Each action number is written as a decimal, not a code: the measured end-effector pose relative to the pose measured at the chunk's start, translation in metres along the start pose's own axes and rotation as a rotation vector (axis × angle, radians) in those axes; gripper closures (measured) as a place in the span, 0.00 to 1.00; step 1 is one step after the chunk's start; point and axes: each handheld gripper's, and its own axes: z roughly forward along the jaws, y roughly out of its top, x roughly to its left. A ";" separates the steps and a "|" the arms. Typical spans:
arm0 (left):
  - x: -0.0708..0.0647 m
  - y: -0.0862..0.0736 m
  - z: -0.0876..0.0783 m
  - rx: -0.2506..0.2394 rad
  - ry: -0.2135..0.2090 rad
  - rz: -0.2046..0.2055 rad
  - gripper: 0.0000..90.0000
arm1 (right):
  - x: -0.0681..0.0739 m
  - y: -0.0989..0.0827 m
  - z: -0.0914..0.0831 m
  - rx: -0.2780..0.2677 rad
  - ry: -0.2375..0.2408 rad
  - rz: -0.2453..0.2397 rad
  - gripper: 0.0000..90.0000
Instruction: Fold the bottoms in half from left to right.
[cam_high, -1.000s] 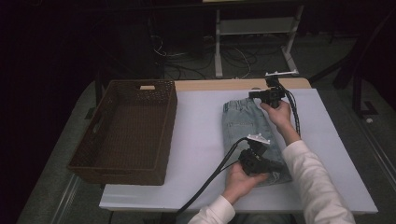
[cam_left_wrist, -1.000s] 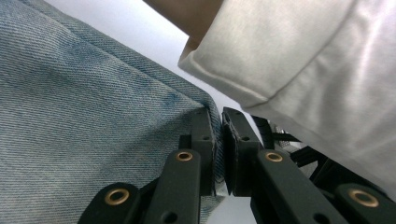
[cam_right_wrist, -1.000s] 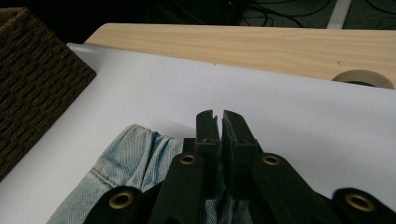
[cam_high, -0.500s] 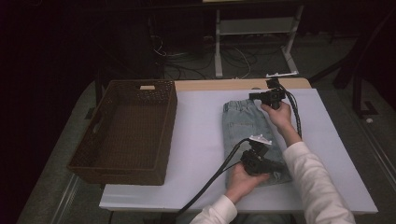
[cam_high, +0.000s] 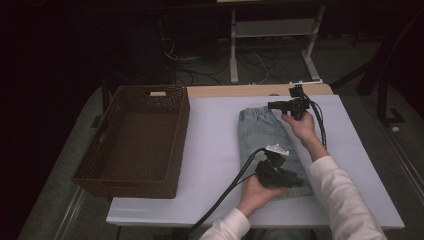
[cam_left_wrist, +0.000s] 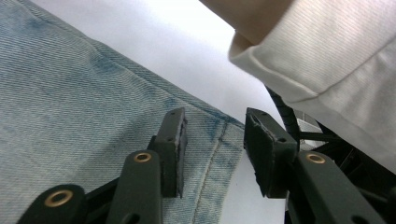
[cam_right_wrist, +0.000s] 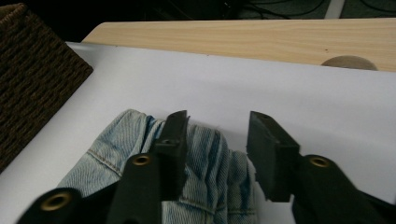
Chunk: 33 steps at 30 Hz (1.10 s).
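Note:
Folded light-blue jeans (cam_high: 265, 142) lie on the white table cover (cam_high: 215, 130), right of centre. My left gripper (cam_high: 299, 182) lies at their near end, jaws pointing right. In the left gripper view it (cam_left_wrist: 215, 149) stands open over the hem (cam_left_wrist: 93, 93), the seam between the pads but unpinched. My right gripper (cam_high: 274, 105) is at the far end, pointing left. In the right gripper view it (cam_right_wrist: 217, 154) is open, with the bunched waistband (cam_right_wrist: 205, 154) loose between the jaws. Both pairs of jaws have just been opening.
A brown wicker basket (cam_high: 179, 150) stands on the table's left half, and its corner (cam_right_wrist: 32, 70) shows in the right gripper view. A bare wooden strip (cam_high: 235, 91) runs along the far edge. A white sleeve (cam_left_wrist: 336, 60) crosses above the left gripper. Cables trail from both grippers.
The right hand has shifted slightly toward the table's right. The left hand and the jeans stay where they were.

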 end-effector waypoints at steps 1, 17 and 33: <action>0.000 0.000 -0.001 0.000 0.002 0.001 0.62 | 0.000 0.000 -0.001 0.003 -0.001 -0.001 0.57; -0.003 0.004 -0.013 0.000 0.037 0.024 0.37 | 0.008 0.007 -0.030 -0.007 -0.060 -0.028 0.26; 0.000 0.021 -0.046 -0.030 0.045 0.038 0.15 | 0.004 0.010 -0.054 -0.034 -0.041 -0.052 0.11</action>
